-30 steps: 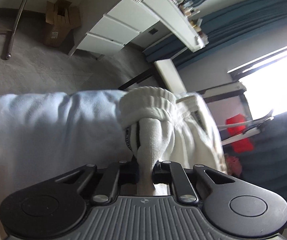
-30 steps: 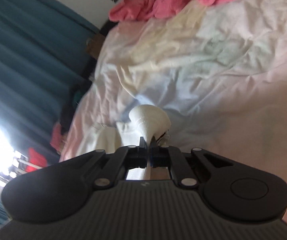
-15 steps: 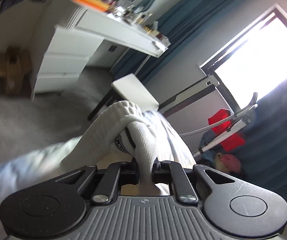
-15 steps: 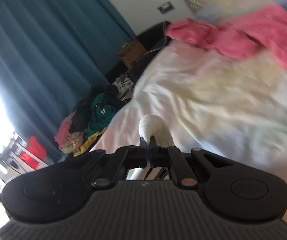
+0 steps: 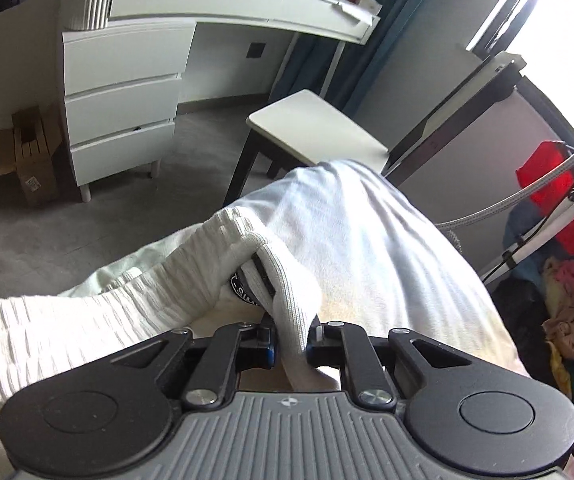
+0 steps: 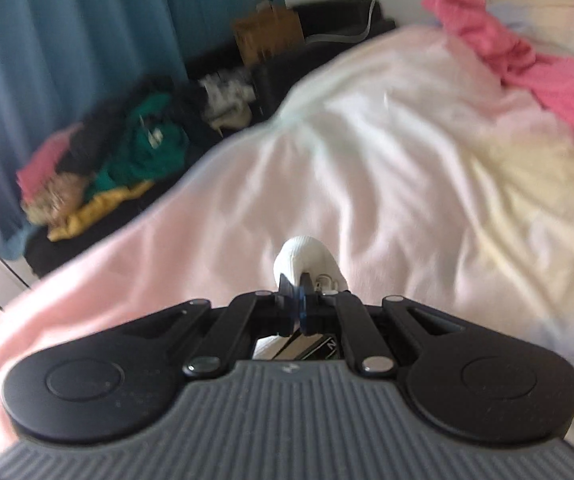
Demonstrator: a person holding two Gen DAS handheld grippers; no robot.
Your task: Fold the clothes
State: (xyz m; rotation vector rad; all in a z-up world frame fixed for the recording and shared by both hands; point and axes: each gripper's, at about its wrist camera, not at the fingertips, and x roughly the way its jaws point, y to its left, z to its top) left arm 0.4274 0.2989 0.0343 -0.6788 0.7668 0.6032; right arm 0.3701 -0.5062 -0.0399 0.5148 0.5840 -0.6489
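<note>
Since a moment ago, the left wrist view has swung level: the left claw [image 5: 291,346] pinches the ribbed waistband of the white garment [image 5: 367,240], its round label too folded to read, before a white dresser [image 5: 121,96]. Right wrist view: the right claw [image 6: 297,300], closed on a white fold, hangs over the bed [image 6: 387,168]; pink clothes [image 6: 527,68] lie beyond.

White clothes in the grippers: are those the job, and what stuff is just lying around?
The job:
white garment, pinched by the left gripper and the right gripper

Just lying about:
pink garment on the bed
clothes pile beside the bed
white desk
stool
</note>
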